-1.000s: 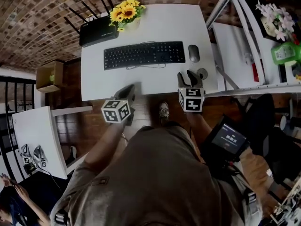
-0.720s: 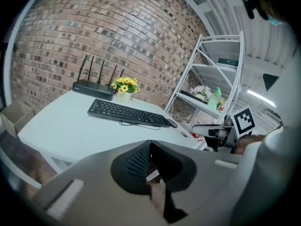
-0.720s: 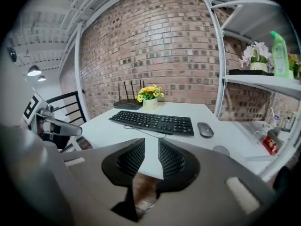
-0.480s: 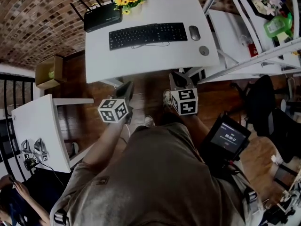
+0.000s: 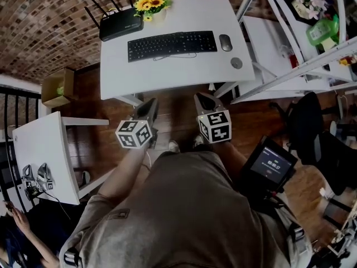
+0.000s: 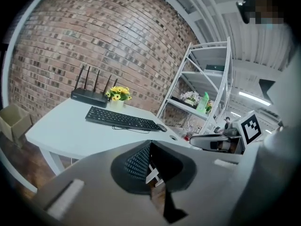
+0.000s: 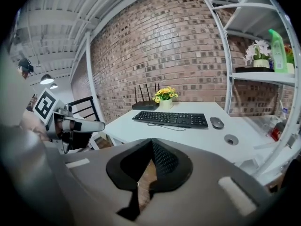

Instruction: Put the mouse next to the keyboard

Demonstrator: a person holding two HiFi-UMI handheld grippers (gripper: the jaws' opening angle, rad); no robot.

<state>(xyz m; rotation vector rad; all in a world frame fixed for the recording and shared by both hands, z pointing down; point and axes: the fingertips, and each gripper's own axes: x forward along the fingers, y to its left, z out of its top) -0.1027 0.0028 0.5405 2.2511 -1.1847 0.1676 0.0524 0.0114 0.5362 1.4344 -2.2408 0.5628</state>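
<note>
Looking steeply down on a white desk [image 5: 167, 71] backing onto a brick wall, with wooden floor showing round it. Seeing a black keyboard [image 5: 171, 42] lying across the desktop's far half, its length running from 9 to 3 o'clock. Finding the dark mouse [image 5: 225, 42] sitting just beside the keyboard's end, at its 3 o'clock, with a sliver of desk showing between them. Noting a round cable hole [image 5: 236, 63] at the mouse's 5 o'clock, a black router [image 5: 121, 24] with raised antennas at the keyboard's 10 o'clock, and a pot of yellow flowers [image 5: 150, 3] at its 11 o'clock. Passing a white shelf rack [image 5: 301, 66] at the desk's 3 o'clock and a cardboard box [image 5: 56, 86] on the floor at its 9 o'clock.

Holding both tongs off the desk, at its 6 o'clock, over the floor and well apart from the mouse. Keeping the left gripper [image 5: 149, 106] with jaws pressed together, gripping nothing. Holding the right gripper [image 5: 202, 100] at the left one's 3 o'clock, its jaws having just been closing and now meeting, with nothing between them.
</note>
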